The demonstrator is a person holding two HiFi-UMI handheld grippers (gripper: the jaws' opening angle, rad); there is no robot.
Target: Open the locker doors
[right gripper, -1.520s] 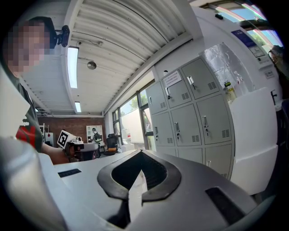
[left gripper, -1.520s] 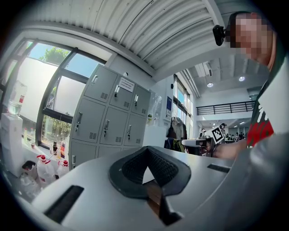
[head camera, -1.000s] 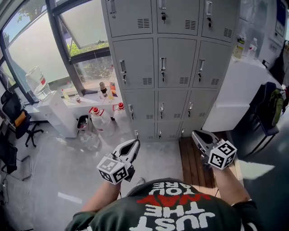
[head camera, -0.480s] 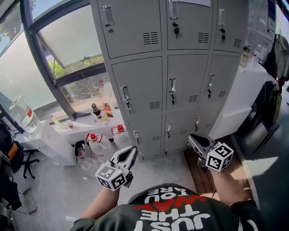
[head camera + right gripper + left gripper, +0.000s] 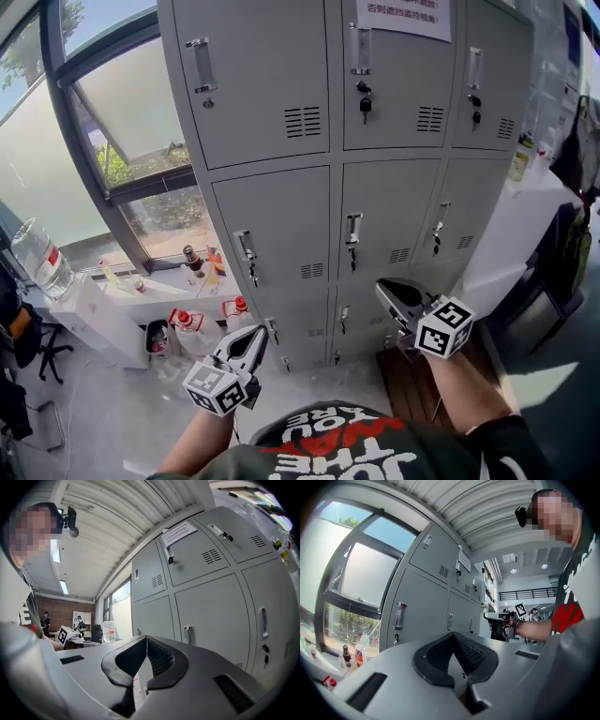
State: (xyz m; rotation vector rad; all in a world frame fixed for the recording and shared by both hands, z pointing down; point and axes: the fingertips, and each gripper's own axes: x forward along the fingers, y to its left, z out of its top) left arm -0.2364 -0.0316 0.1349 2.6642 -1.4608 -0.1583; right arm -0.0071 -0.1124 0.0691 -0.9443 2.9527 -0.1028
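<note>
A bank of grey metal lockers [image 5: 337, 178] stands against the wall, with a tall window [image 5: 103, 141] just to its left and grey floor below. The lockers run in three columns. The head view shows two full rows of three doors, six doors in all, and lower rows that are partly covered by the grippers. Every door in view is shut, and each has one upright handle. One paper notice [image 5: 403, 17] is stuck on the top middle door. Two dark key fobs hang from locks, one on the top middle door [image 5: 365, 101] and one on the top right door [image 5: 476, 111].

By the window, one large clear water bottle [image 5: 39, 261] stands on a low white cabinet [image 5: 103, 319]. Two red-capped containers [image 5: 236, 306] sit on the floor beside it.

The left gripper [image 5: 251, 339] is in front of the lower left doors, with its jaws pressed together and nothing between them. The right gripper [image 5: 389, 291] is in front of the lower middle column, also closed tight and empty. Neither gripper touches a door or a handle. The two marker cubes [image 5: 214, 389] face up toward the head camera, one on each gripper
</note>
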